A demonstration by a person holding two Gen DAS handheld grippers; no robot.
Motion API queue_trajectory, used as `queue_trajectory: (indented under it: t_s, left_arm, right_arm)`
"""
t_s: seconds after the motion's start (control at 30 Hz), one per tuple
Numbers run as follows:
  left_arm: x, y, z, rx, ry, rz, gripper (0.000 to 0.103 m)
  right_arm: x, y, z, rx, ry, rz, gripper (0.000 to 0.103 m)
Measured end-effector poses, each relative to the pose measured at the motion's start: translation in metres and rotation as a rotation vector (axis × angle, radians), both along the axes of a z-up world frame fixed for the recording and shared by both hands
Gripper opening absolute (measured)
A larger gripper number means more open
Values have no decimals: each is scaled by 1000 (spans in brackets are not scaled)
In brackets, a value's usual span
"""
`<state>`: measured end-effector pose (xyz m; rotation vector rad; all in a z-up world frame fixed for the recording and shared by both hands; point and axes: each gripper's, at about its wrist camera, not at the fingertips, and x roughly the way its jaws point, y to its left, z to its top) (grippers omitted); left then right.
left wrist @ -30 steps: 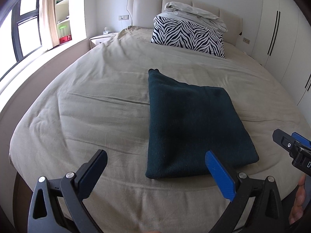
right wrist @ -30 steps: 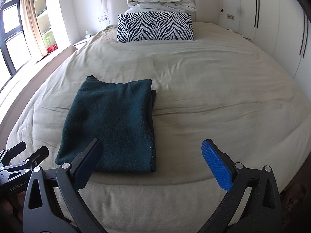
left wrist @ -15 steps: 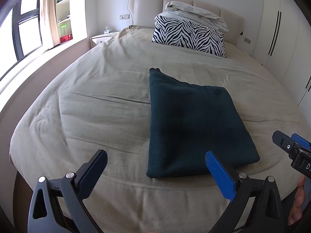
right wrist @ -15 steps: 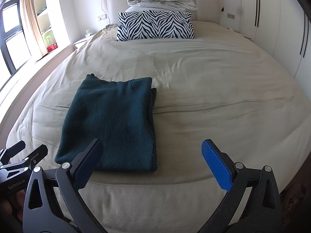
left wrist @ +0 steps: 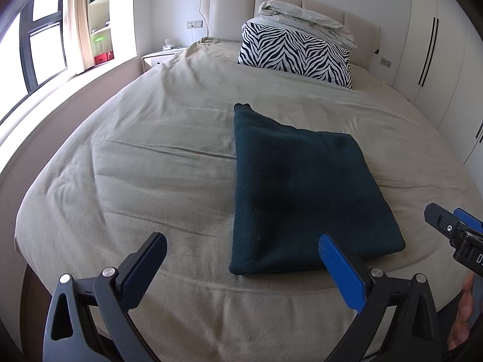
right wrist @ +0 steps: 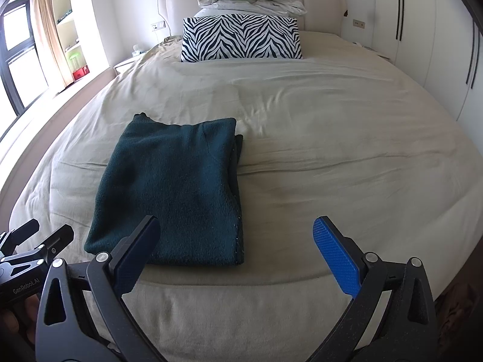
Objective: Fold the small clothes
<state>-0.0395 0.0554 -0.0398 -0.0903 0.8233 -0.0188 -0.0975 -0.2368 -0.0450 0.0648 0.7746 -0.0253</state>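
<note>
Dark green garment [left wrist: 305, 193], folded into a compact rectangle, lies flat on the beige bedspread [left wrist: 135, 163] near the foot of the bed; it fills the centre-right of the left wrist view and the centre-left of the right wrist view [right wrist: 172, 193]. Stacked layer edges show along its right side in the right wrist view, so the folding appears complete or nearly so. Left gripper [left wrist: 241, 261], lower centre of its own frame, is spread wide and holds nothing, its blue finger overlapping the garment's near edge in the picture; contact cannot be judged. Right gripper [right wrist: 235, 241] is likewise spread wide and empty, hovering short of the near edge. Both sit low and back from the cloth, a posture suited to release or to inspecting the fold. Zebra-print pillow [right wrist: 241, 37] rests at upper centre, against the headboard.
</note>
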Motion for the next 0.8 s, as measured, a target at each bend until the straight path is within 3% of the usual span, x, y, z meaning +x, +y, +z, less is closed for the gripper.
queue_trajectory:
  t_s: [0.8]
  left_arm:
    - [0,1,0,1,1,1,103]
  right_arm:
    - [0,0,-2,0,4,1,103]
